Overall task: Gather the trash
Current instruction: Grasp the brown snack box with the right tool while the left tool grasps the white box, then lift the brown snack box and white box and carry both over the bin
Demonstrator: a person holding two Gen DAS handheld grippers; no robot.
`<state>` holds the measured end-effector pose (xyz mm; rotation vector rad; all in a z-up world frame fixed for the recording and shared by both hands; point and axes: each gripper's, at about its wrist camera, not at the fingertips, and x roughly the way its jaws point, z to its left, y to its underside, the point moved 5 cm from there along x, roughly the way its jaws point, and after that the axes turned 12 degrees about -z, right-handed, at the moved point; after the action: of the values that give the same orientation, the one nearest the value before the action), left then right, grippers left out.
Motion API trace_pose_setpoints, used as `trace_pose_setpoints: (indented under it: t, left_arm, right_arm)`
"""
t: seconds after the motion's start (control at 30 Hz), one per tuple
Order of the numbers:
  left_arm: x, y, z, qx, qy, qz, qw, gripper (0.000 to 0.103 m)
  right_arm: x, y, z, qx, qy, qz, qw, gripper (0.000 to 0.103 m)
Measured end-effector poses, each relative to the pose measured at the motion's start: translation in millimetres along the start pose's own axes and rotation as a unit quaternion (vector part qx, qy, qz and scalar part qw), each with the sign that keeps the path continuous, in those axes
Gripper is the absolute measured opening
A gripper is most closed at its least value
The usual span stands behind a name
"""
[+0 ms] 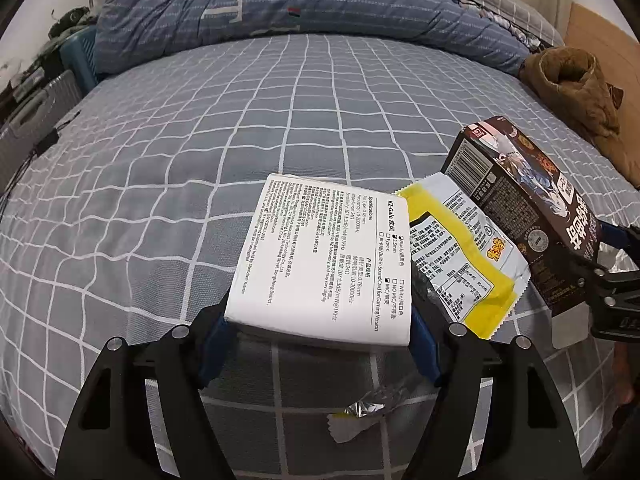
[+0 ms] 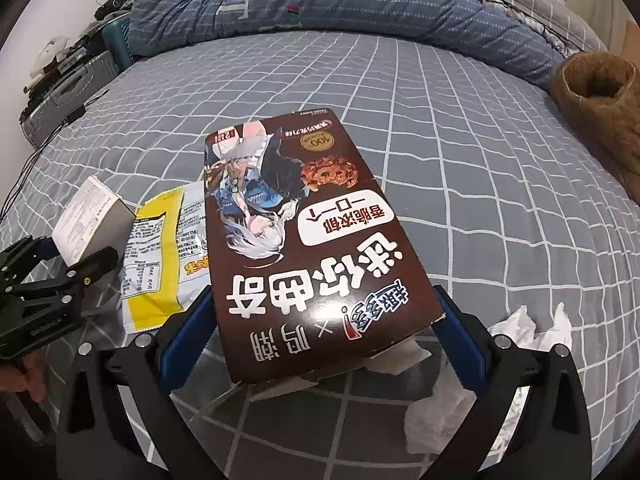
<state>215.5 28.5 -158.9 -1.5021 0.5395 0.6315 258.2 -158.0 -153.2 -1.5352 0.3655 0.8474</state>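
Observation:
A white printed box (image 1: 324, 256) lies on the grey checked bed sheet (image 1: 200, 128), and my left gripper (image 1: 320, 308) is shut on its near end, a blue pad against each side. The right wrist view shows that box (image 2: 86, 210) and the left gripper (image 2: 74, 250) at the left edge. My right gripper (image 2: 322, 294) is shut on a brown cookie box (image 2: 304, 232) held tilted above the bed. From the left wrist view, this cookie box (image 1: 520, 196) and the right gripper (image 1: 600, 256) hang at the right. A yellow and white snack wrapper (image 1: 460, 256) lies flat between the two boxes.
A torn foil scrap (image 1: 360, 416) lies under the left gripper. Crumpled white tissues (image 2: 532, 328) and a clear wrapper (image 2: 436, 412) lie under the right one. A blue quilt (image 1: 260, 4) is bunched at the bed's far end, a brown garment (image 2: 600, 92) at the right, a suitcase (image 2: 68, 96) off the left edge.

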Motion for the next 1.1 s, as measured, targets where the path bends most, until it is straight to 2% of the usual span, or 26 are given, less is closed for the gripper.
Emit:
trace_pose_setpoints:
  t: [0.23, 0.53, 0.83, 1.1]
  left_arm:
    - [-3.4, 0.5, 0.7, -0.001, 0.002, -0.003, 1.0000, 0.071]
    - [-11.9, -5.1, 5.1, -0.011, 0.000, -0.012, 0.9999, 0.070]
    - [-28.4, -14.7, 13.2, -0.020, -0.006, -0.025, 0.9995, 0.070]
    - [-55.2, -20.8, 17.1, -0.023, -0.007, -0.047, 0.9986, 0.070]
  right_arm:
    - [5.1, 2.7, 0.8, 0.020, -0.002, -0.004, 1.000, 0.095]
    - [-4.1, -0.5, 5.4, 0.026, 0.024, -0.016, 0.999, 0.093]
    - [-27.3, -11.4, 5.6, 0.037, 0.053, -0.044, 0.997, 0.093]
    - [-68.1, -19.7, 12.6, 0.058, 0.073, -0.082, 0.992, 0.093]
